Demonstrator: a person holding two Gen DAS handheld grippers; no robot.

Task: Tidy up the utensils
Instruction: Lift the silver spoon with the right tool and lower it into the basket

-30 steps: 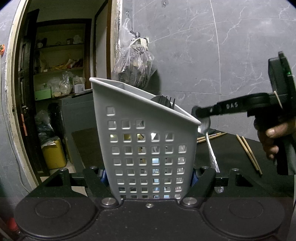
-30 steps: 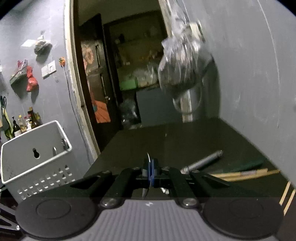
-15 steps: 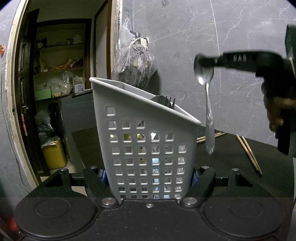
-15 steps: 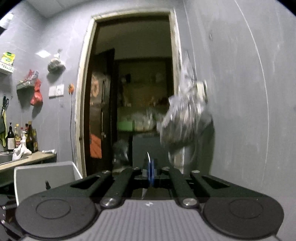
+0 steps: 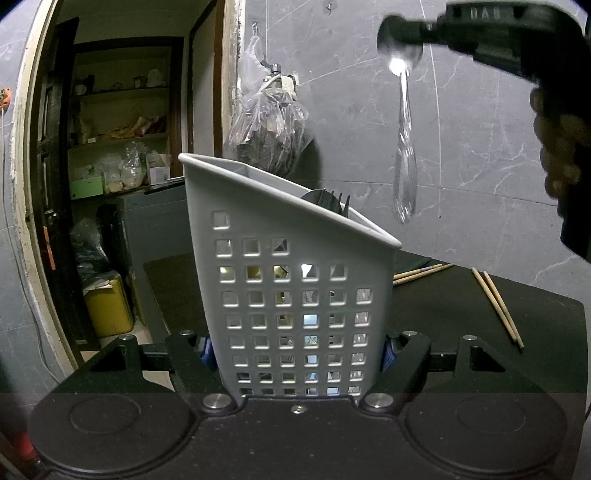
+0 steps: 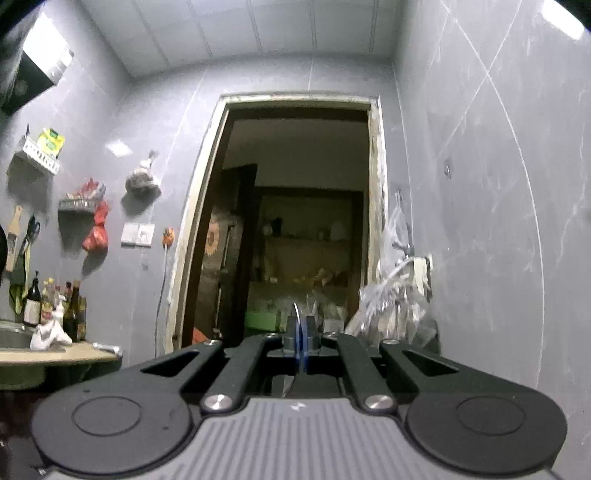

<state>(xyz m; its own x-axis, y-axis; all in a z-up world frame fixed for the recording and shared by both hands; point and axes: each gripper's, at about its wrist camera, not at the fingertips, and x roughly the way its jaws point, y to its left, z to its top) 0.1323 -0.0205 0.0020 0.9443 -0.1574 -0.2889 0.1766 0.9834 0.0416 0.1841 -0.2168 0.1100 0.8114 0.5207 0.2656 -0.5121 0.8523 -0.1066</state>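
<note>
The handle of the spoon (image 5: pixel 404 155) is smeared by motion blur, so its end cannot be made out. The right gripper (image 5: pixel 400 35) is cut off at the one-o'clock edge, and the hand (image 5: pixel 561 144) behind it is dark and blurred. Inside the utensil caddy (image 5: pixel 295 295), only the tips of a dark fork (image 5: pixel 328 201) are seen above the rim; the rest is hidden. In the right wrist view, the spoon (image 6: pixel 294 314) is reduced to a thin sliver between the pads.

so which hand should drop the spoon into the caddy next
Right. The right gripper is shut on the spoon, which hangs above and just beside the utensil caddy. The left gripper is clamped on the caddy, steadying it.
</note>
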